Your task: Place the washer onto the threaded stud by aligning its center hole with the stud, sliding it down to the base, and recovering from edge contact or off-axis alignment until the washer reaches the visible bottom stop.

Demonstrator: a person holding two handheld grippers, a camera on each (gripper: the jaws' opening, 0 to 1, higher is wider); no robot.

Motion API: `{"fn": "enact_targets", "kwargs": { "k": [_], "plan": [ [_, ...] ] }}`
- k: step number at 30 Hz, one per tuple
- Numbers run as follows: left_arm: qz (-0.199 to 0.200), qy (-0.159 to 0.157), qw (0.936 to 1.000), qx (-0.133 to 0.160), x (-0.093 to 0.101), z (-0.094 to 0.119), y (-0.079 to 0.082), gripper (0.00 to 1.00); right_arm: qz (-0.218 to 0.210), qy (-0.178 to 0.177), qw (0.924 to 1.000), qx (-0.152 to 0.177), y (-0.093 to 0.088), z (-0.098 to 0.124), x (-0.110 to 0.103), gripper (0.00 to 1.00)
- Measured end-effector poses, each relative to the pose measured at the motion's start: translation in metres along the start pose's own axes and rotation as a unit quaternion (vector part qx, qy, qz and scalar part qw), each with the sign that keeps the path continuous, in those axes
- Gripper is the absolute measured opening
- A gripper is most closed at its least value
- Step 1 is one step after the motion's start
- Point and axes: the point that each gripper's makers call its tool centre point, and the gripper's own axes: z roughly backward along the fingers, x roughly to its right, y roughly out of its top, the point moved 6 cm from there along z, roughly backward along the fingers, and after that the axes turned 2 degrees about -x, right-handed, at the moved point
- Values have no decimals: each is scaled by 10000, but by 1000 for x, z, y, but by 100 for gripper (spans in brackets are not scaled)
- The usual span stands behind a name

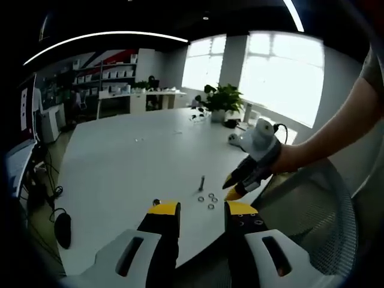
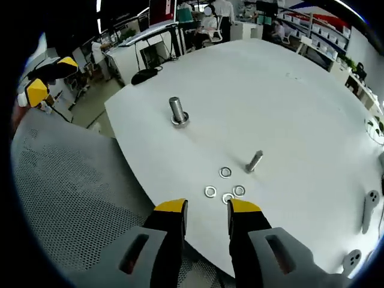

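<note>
Right gripper [image 2: 206, 210], jaws parted and empty, poised just near four loose washers [image 2: 225, 173] for pickup; threaded stud [image 2: 254, 161] beyond them.

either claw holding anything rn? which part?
Nothing held. Left claw and right claw are both open and empty; the washers lie loose on the table.

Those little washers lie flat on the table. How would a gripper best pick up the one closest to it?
Probably by its rim: the washer nearest the right gripper lies flat on the white table, so come from above, one open jaw each side, avoiding the neighbouring washers. Thin and flat, it may need tipping onto edge first.
</note>
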Motion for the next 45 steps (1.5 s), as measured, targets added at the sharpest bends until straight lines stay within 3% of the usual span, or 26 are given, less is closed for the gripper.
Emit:
{"fn": "enact_targets", "kwargs": {
  "k": [8,21,30,37,45],
  "plan": [
    [51,-16,10000,-55,-1,0,-2,26,481,201,9973,-520,-5,-21,0,25],
    [83,-13,9999,-117,-2,-1,-4,24,909,204,9926,-778,-5,-40,-2,26],
    [33,8,9999,-163,-2,-1,-5,24,933,238,9921,-804,-5,-45,2,26],
    [-61,72,9996,-277,-2,-2,-9,24,1537,313,9821,-1044,-5,-54,2,25],
    [-92,93,9994,-329,-3,-3,-10,24,1514,425,9815,-1092,2,-61,5,24]
  ]
}}
